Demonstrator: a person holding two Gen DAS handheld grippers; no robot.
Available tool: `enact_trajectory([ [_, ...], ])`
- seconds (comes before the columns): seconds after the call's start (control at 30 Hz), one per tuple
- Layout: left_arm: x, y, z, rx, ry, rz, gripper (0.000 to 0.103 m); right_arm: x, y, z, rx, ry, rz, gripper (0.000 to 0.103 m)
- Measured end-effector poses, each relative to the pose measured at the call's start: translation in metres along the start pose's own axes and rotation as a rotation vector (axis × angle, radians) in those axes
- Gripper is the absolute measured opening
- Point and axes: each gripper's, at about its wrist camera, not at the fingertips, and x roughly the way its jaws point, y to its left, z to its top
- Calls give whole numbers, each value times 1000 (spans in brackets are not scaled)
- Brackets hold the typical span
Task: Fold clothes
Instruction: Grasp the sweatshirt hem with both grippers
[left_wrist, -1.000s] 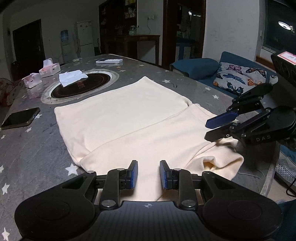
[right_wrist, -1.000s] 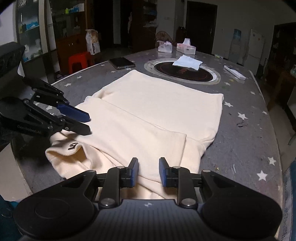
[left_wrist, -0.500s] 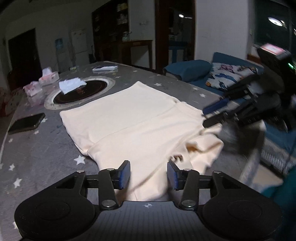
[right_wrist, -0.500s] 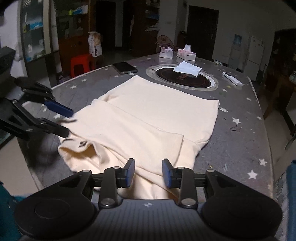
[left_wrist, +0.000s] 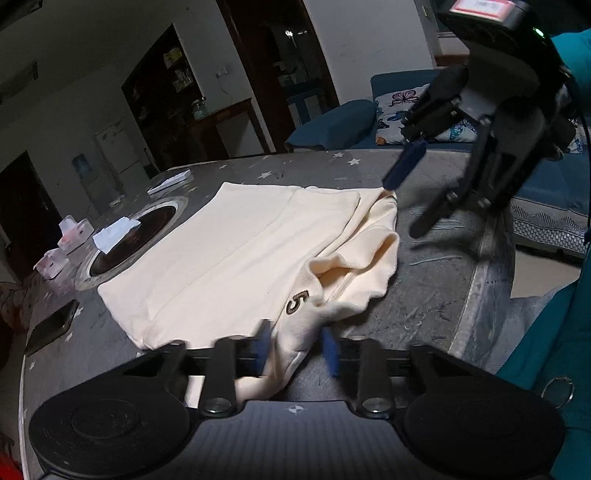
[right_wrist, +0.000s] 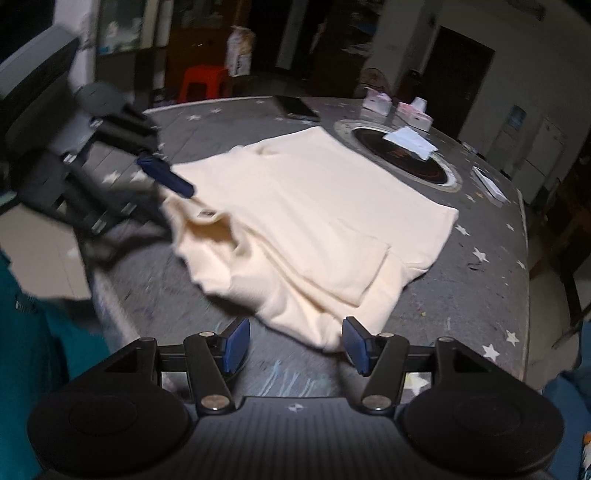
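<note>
A cream garment (left_wrist: 255, 243) lies on the star-speckled table (left_wrist: 436, 295); the left gripper (left_wrist: 297, 349) is closing on its corner, while the right gripper (right_wrist: 295, 345) is opening, nothing gripped.

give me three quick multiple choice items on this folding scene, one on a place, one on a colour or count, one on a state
1. Where does the white tissue lie?
A. on the dark round inset in the table
B. on the phone
C. on the garment

2. What colour is the garment?
A. blue
B. cream
C. red

3. How does the cloth sit at the left gripper?
A. no cloth near it
B. a bunched corner lies between its fingers
C. cloth hangs in the air below it

Answers:
1. A, the tissue rests on the black circle ringed in grey.
2. B, the whole garment is pale cream, with a dark 5 printed near the bunched corner.
3. B, the fabric by the 5 runs between the blue pads as the jaws close.
</note>
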Motion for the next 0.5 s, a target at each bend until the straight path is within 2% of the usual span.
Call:
enact_trajectory([
  [0.03,0,3,1,-12,-6,-2,11,1,3,-1,-15,-1,1,62],
  [0.07,-1,7,4,-32,-17,-7,10,2,6,-2,-32,-6,4,64],
  [0.2,-4,29,15,-122,-57,-9,9,5,16,-1,-85,-46,4,66],
  [0.33,1,46,22,-181,-64,-19,9,16,15,5,-98,-90,-11,66],
  [0.43,6,57,25,-219,-64,-26,9,26,8,13,-68,-121,-14,55],
  [0.5,7,59,24,-228,-54,-29,9,31,1,19,-38,-128,9,31],
])
